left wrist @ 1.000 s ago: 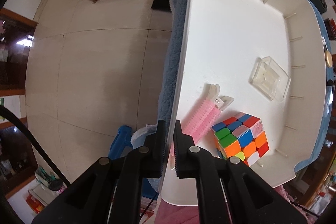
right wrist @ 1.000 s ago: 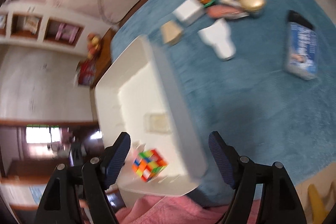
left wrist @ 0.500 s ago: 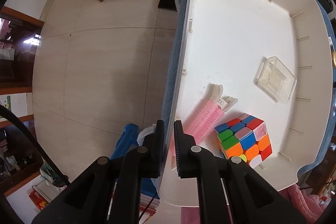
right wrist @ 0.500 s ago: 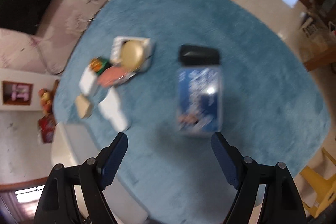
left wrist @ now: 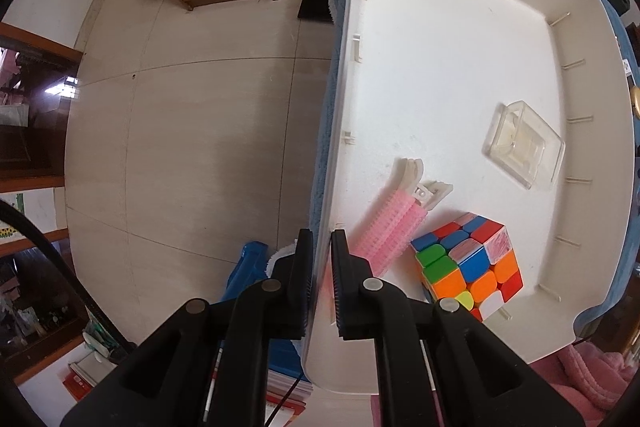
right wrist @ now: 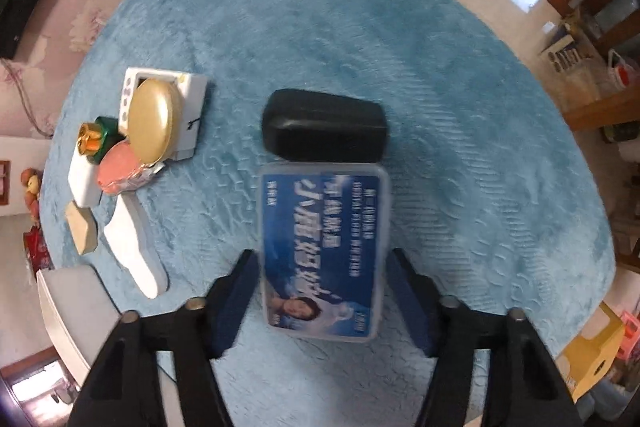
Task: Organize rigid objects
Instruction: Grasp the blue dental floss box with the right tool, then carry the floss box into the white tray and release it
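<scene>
My left gripper (left wrist: 322, 239) is shut on the near left rim of the white tray (left wrist: 344, 67), one finger on each side of the wall. Inside the tray lie a colour cube (left wrist: 468, 263), a pink bristled roller (left wrist: 394, 231) and a clear plastic box (left wrist: 522, 155). In the right wrist view, my right gripper (right wrist: 322, 259) points down at a blue printed card box (right wrist: 324, 227) on the blue cloth (right wrist: 360, 27). Its jaws are closing with the box between them, and the pads sit flush against its long sides. A black case (right wrist: 324, 135) touches the box's far end.
A cluster lies left of the blue box: a gold oval compact (right wrist: 154, 121) on a white device (right wrist: 188, 87), a pink disc (right wrist: 118, 173), a wooden block (right wrist: 82, 227) and a white curved piece (right wrist: 136, 251). The tray's corner (right wrist: 68, 299) shows at lower left. The tray overhangs tiled floor (left wrist: 200, 147).
My right gripper swung from over the tray across the cloth, came down over the blue box and narrowed around it. The left gripper kept its hold on the tray rim.
</scene>
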Motion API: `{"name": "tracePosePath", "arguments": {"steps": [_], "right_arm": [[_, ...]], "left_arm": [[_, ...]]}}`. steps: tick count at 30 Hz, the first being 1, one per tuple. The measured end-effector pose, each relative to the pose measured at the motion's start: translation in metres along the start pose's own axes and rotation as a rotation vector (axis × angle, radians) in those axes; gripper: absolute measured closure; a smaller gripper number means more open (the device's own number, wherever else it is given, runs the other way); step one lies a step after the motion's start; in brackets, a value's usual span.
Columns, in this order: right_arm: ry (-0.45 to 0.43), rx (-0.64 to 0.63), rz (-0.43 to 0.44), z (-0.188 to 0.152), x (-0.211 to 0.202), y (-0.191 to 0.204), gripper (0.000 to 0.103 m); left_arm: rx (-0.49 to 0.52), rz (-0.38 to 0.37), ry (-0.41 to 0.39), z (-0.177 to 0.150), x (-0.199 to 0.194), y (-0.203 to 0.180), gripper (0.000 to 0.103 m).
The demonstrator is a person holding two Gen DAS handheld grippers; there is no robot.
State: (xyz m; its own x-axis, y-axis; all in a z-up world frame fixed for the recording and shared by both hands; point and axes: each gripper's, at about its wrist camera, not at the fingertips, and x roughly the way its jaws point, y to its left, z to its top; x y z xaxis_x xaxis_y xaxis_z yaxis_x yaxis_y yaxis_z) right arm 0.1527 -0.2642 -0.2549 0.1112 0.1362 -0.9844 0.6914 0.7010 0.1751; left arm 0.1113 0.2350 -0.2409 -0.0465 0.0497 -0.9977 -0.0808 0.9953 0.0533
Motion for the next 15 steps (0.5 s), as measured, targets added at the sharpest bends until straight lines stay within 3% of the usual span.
{"name": "tracePosePath", "arguments": {"steps": [4, 15], "right_arm": [[-0.009, -0.034, -0.016, -0.003, 0.001, 0.008, 0.04], [-0.002, -0.08, 0.101, -0.045, -0.022, 0.026, 0.04]], "left_arm": [[0.005, 0.001, -0.002, -0.001, 0.0, -0.002, 0.094], [0.05, 0.0, -0.004, -0.001, -0.003, -0.007, 0.095]]}}
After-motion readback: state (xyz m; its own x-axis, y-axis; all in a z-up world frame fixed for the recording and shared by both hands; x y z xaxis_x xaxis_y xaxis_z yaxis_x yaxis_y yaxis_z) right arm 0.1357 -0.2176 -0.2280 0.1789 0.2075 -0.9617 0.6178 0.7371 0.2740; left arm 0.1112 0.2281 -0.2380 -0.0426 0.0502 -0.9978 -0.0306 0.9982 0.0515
